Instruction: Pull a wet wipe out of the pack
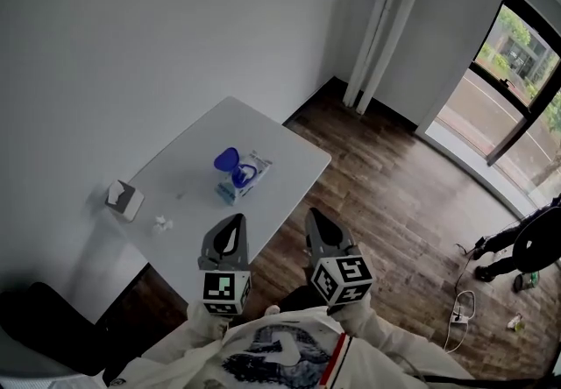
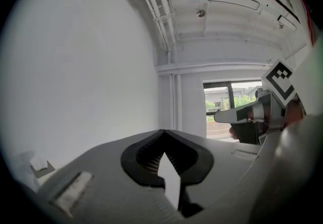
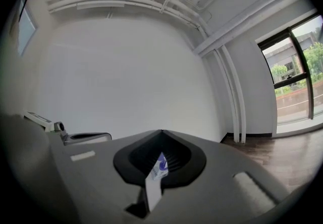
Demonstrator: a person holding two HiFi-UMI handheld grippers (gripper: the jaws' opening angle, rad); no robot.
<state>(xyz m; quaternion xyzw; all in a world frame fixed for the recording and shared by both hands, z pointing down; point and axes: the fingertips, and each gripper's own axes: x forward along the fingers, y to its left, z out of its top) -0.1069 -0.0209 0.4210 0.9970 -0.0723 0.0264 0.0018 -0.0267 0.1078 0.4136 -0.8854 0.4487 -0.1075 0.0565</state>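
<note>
Wet-wipe pack: a small, flat, soft packet, pale blue and white, lying on its back on the white counter. It sits near the middle of the counter top, a little toward the right-hand edge, with its long side running from near left to far right. Its round blue lid is flipped open and stands up at the pack's far-left side. The blue-rimmed opening faces upward. Whether a wipe stands out of the opening cannot be told at this range.
</note>
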